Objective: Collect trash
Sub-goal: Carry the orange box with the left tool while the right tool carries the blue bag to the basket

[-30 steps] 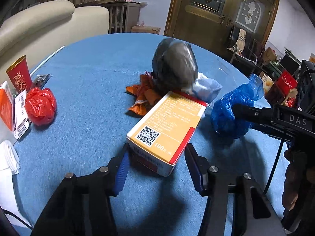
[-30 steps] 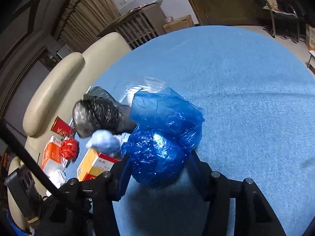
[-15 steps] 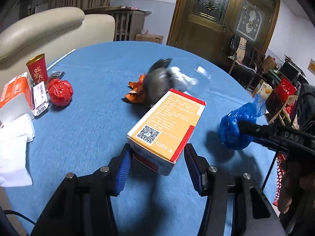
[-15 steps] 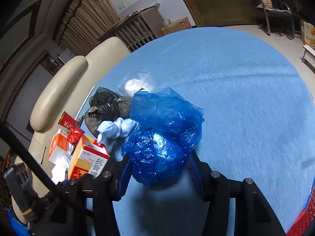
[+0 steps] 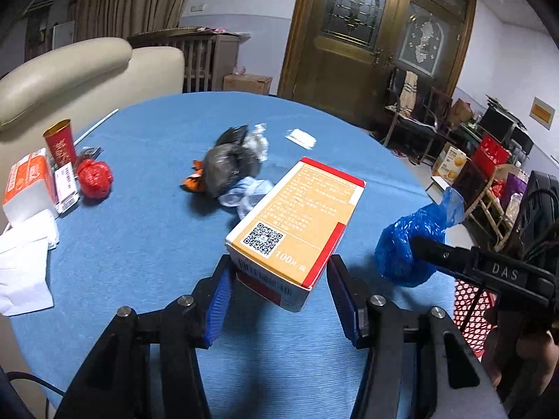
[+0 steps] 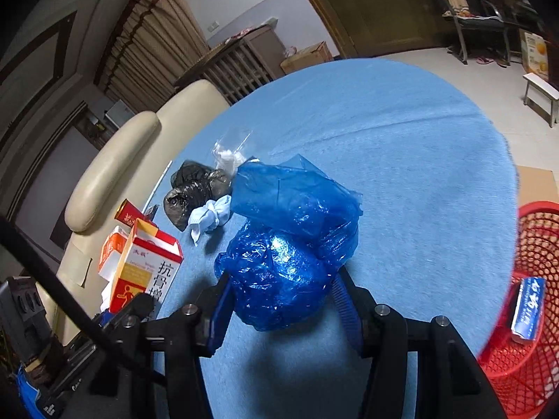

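Both loads now lifted off the surface (image 5: 139,244), pulled back from the pile since a second ago. Left tongs (image 5: 277,300) clamp the orange box (image 5: 297,223); right tongs (image 6: 279,300) clamp the blue bag (image 6: 279,279). Red basket (image 6: 538,244) right of right tongs, likely the drop target.

Between our left fingers (image 5: 218,300) we see an orange box (image 5: 297,223) with red edges and a black-and-white QR square, and between our right fingers (image 6: 344,302) a glossy blue bag (image 6: 286,265). Beyond both lies the plain blue bench (image 5: 139,244); right of the right fingers stands a red mesh basket (image 6: 534,349).
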The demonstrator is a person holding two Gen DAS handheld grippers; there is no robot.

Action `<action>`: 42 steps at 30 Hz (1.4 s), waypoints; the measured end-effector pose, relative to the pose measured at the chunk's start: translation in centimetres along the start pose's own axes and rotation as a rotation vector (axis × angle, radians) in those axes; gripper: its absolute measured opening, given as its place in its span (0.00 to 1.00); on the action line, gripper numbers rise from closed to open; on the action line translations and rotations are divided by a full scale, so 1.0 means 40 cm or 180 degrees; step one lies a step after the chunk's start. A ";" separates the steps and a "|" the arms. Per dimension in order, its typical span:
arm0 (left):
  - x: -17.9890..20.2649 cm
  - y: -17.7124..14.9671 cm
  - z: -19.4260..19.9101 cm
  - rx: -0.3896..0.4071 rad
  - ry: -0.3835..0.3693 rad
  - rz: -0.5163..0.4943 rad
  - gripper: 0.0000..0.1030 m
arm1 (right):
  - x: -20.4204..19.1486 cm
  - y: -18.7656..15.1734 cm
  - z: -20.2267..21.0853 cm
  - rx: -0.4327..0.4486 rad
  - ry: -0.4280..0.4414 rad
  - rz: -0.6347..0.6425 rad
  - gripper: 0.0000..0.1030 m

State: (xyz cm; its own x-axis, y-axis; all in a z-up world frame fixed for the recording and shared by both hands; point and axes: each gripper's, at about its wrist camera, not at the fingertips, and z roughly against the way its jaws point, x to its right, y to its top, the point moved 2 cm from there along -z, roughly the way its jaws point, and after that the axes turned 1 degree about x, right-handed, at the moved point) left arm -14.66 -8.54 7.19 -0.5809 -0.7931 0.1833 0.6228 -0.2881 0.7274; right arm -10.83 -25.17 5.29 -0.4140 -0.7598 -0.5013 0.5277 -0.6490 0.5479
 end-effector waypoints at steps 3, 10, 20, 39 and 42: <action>0.035 0.006 -0.002 0.0027 -0.0050 -0.0056 0.54 | 0.029 -0.006 0.037 0.0079 -0.0025 -0.0052 0.55; 0.105 0.023 -0.018 0.0046 -0.0144 -0.0116 0.54 | 0.084 0.003 0.101 0.0235 -0.0100 -0.0136 0.55; 0.149 0.035 -0.018 0.0077 -0.0205 -0.0171 0.54 | 0.127 -0.005 0.144 0.0319 -0.0144 -0.0249 0.55; 0.225 0.039 -0.054 -0.0062 -0.0047 -0.0252 0.54 | 0.184 -0.024 0.206 0.0392 -0.0329 -0.0338 0.55; 0.249 0.038 -0.061 -0.0089 -0.0067 -0.0308 0.54 | 0.195 -0.023 0.221 0.0419 -0.0364 -0.0351 0.55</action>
State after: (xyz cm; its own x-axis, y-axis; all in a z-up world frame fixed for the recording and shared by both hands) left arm -18.20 -18.19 8.52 -0.6497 -0.7495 0.1270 0.5774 -0.3779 0.7238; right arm -21.09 -30.83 6.80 -0.5495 -0.6783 -0.4879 0.3760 -0.7222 0.5805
